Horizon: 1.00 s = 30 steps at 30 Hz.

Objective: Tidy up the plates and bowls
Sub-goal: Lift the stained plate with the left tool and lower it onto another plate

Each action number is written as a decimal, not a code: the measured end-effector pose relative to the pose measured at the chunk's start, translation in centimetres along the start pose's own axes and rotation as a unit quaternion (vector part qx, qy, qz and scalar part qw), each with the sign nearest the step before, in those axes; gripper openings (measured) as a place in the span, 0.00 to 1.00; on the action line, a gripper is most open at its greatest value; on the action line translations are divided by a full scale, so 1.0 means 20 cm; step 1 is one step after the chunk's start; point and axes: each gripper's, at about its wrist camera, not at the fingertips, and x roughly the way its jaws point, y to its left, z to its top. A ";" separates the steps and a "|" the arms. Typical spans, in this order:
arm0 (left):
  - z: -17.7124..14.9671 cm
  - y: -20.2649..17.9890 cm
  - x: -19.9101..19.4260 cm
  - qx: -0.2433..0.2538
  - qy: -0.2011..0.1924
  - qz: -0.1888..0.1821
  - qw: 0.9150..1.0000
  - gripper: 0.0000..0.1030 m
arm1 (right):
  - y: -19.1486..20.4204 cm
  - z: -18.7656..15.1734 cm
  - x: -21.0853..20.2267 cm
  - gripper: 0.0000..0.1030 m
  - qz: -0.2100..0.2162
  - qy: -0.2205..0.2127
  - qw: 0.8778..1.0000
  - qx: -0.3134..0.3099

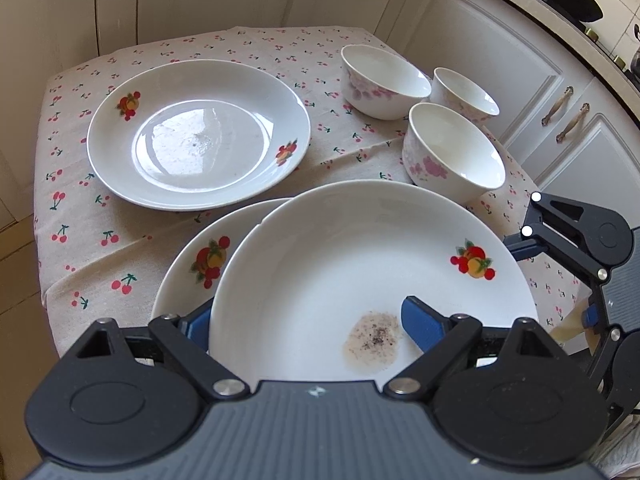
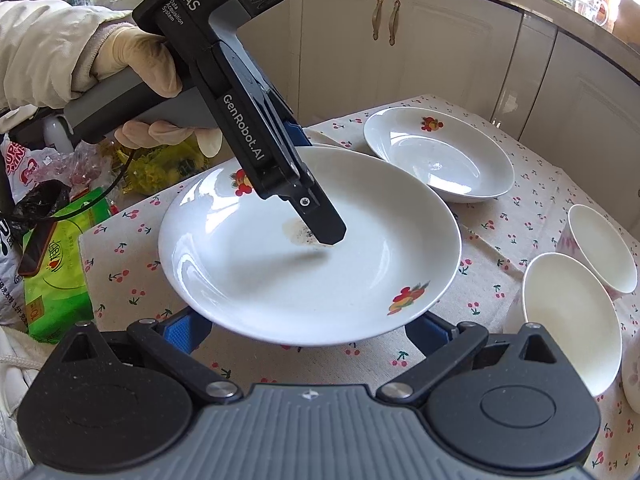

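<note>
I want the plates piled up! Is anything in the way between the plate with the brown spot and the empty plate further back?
Nothing visible is. Only bare cherry cloth lies between the spotted plate and the far plate. The bowls stand off to the right.

A cloth-covered table (image 1: 100, 240) stands before cabinets (image 1: 480, 60). In the left wrist view, the stained plate (image 1: 372, 280) sits nearest, overlapping a second plate (image 1: 188, 272) that pokes out to its left; a third plate (image 1: 199, 134) lies behind them, apart. Three bowls (image 1: 454, 152) cluster at the right, the nearest just beside the stained plate's far rim, the other two behind it. In the right wrist view, bags and packets (image 2: 60, 240) lie left of the table.
</note>
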 end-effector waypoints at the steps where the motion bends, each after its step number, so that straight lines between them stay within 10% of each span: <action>1: 0.00 0.00 0.00 0.001 0.001 0.003 1.000 0.89 | 0.00 0.00 0.00 1.00 0.000 0.000 1.000 0.002; 30: 0.02 -0.01 0.00 0.013 0.020 0.058 0.998 0.90 | 0.07 0.01 -0.05 1.00 -0.022 -0.019 0.999 0.024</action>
